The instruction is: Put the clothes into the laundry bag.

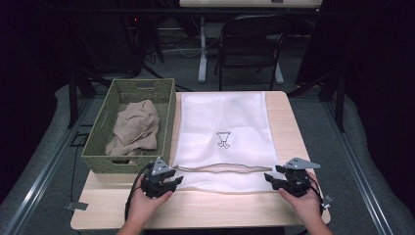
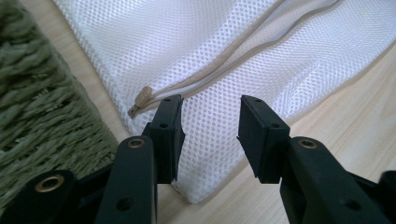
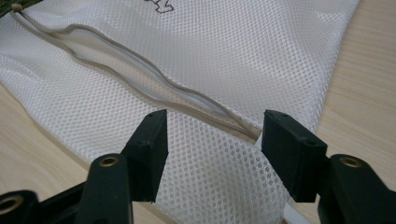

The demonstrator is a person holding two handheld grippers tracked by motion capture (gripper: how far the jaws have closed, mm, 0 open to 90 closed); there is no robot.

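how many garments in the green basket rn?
1 visible: a crumpled beige garment lying in the woven green basket left of the white mesh laundry bag. More could be hidden under it; the high view can't settle that.

No words, brands or numbers can be read. The one sign is a small dark outline emblem [image 1: 223,139] printed mid-panel on the white mesh laundry bag [image 1: 205,122]; its lower edge shows in the right gripper view.

Dim surroundings, brightly lit table [image 1: 284,122], soft focus.
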